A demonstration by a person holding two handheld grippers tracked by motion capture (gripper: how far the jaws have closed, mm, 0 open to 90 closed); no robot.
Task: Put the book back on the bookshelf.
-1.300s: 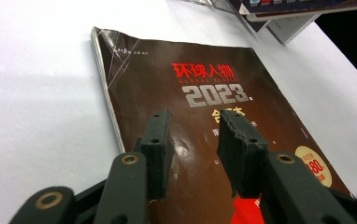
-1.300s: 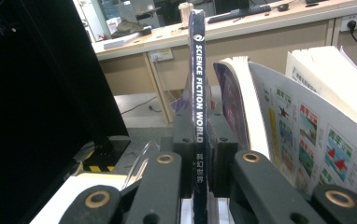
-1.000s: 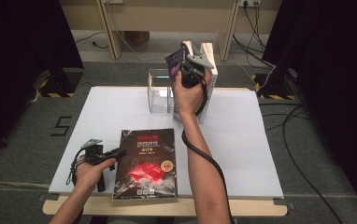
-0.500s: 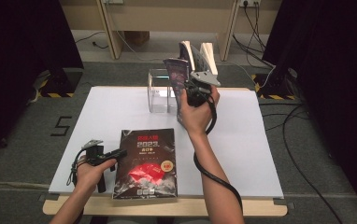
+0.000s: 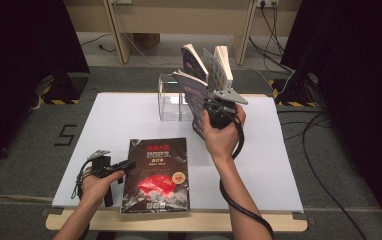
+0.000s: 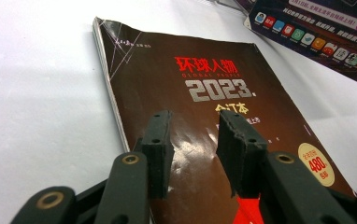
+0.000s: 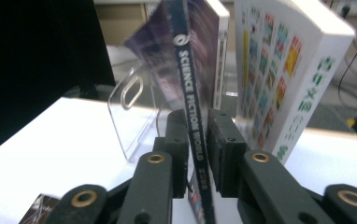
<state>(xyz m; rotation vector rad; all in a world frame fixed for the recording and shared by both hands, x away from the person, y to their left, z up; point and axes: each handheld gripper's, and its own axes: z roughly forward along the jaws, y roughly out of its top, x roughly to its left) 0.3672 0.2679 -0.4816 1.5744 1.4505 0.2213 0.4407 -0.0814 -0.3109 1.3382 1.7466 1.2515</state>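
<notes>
at the left of the high view the left claw rests low on the white surface, its tips at the left edge of the dark, glossy magazine with red lettering and "2023" on its cover. in the left gripper view that claw stands narrowly apart with nothing between its pads, hovering just over the cover; the magazine lies flat, its long axis running away from the person, its spine to the left.

further right and toward the back of the surface stands the clear acrylic book stand, upright and empty in the part that can be seen.

right of it the right claw is raised above the surface and clamped on the thin purple paperback with "science fiction world" printed down its dark spine. in the right gripper view the claw pinches the lower spine, so the book stands near upright, long axis vertical, covers fanning loosely. a thick white book with rows of small coloured pictures on its cover stands just beside it on the right.

the clear stand lies to the left of the held paperback and lower, so i judge the coming move to be a short carry leftward and down by the right hand, which is much the nearer, keeping the spine upright to drop into a slot.
</notes>
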